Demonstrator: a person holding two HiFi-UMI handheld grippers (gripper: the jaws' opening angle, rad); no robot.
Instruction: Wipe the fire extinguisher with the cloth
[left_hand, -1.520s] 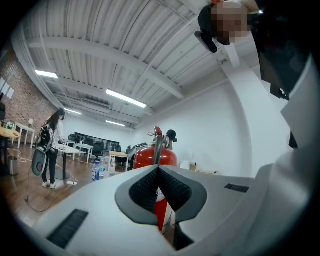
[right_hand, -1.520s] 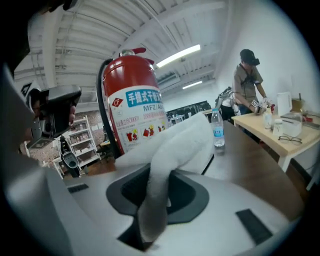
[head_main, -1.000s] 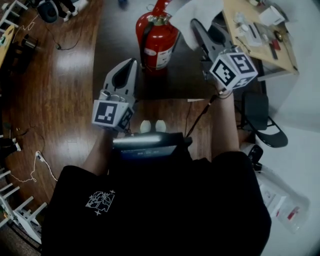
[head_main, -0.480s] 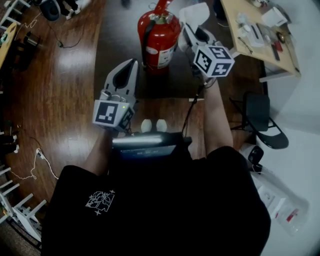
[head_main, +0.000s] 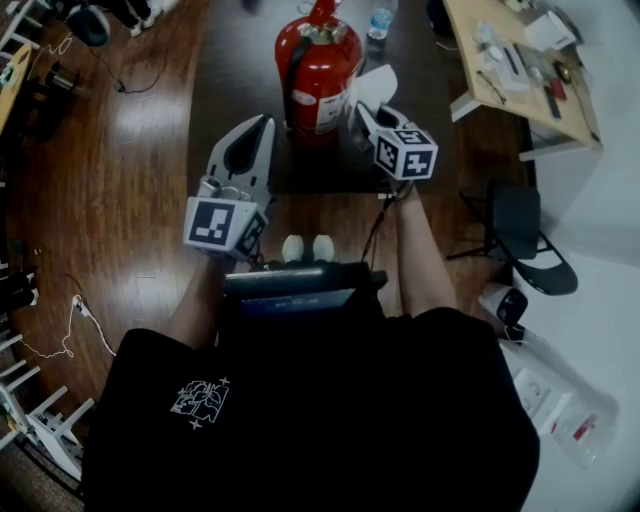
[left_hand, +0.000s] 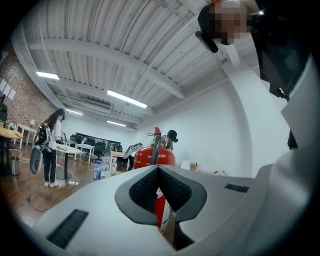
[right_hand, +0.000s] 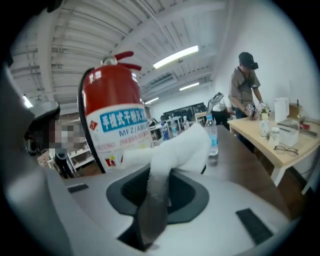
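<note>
Lowered right tool (head_main: 358, 108) clamps cloth (head_main: 374, 86) beside fire extinguisher (head_main: 318, 65); left tool (head_main: 262, 125) closed

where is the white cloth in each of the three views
Head view: upper centre, the cloth sticks out of the right gripper, just right of the fire extinguisher.
Left gripper view: not in it.
Right gripper view: centre, the cloth is pinched between the fingers.
Shared landmark: the red fire extinguisher, centre in the left gripper view, left of centre in the right gripper view.
</note>
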